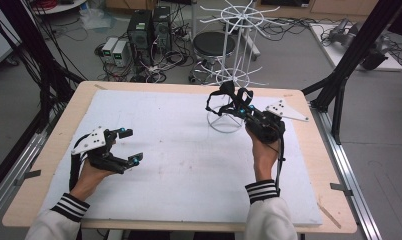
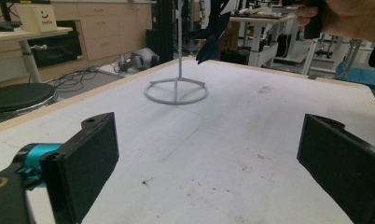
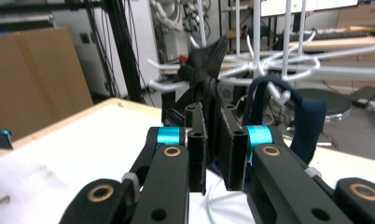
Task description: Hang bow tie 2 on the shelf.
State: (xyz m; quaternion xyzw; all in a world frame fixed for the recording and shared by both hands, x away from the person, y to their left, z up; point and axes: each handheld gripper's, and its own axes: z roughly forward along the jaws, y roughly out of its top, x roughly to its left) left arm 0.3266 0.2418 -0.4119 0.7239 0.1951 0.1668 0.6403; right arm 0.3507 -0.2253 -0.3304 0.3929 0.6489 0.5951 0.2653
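One dark strap sits pinched in our right gripper at the white rack (hanging unfinished, we judge); our left gripper gapes empty.

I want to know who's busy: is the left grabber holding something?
No, the left gripper is wide open over the bare white mat, with nothing between its jaws.

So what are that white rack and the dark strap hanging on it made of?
The white rack looks like coated metal wire: thin, rigid, smooth matte rods. The dark strap seems woven fabric: it droops in a soft loop, held by the right gripper.
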